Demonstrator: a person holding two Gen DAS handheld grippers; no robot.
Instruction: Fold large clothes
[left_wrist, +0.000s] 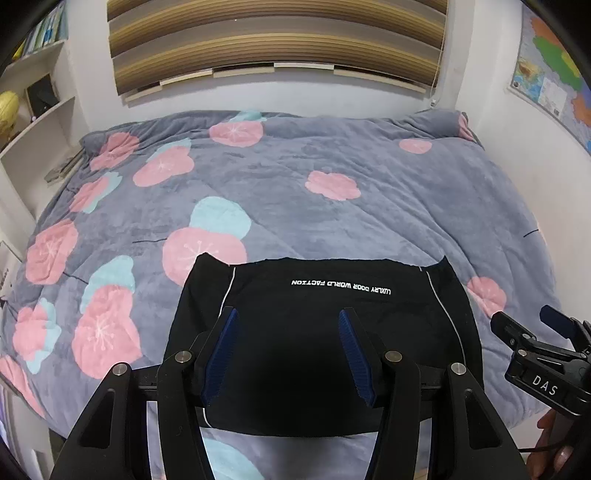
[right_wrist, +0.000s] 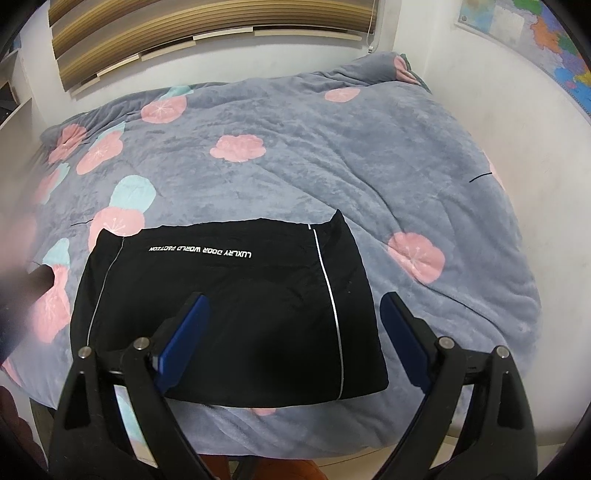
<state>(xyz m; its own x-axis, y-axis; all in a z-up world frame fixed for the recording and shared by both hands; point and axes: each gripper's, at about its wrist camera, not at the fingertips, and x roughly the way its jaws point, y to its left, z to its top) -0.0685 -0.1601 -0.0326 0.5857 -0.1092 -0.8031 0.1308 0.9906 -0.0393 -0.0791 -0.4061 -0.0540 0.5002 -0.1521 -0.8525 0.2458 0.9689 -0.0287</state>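
Black garment (right_wrist: 229, 302): folded into a compact rectangle on the floral quilt (right_wrist: 369, 155); folding apparently near done; left gripper (left_wrist: 288, 350) part-open, empty; right gripper (right_wrist: 295, 332) wide, empty.

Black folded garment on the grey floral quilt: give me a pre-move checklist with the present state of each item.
1. Black folded garment with white piping and lettering lies flat on the grey floral quilt: ok.
2. Left gripper open, nothing between its blue pads: ok.
3. Right gripper open, empty: ok.
4. Garment's edges squared, no sleeve sticking out: ok.
5. Near edge fully on the bed: cannot tell, grippers hide it.
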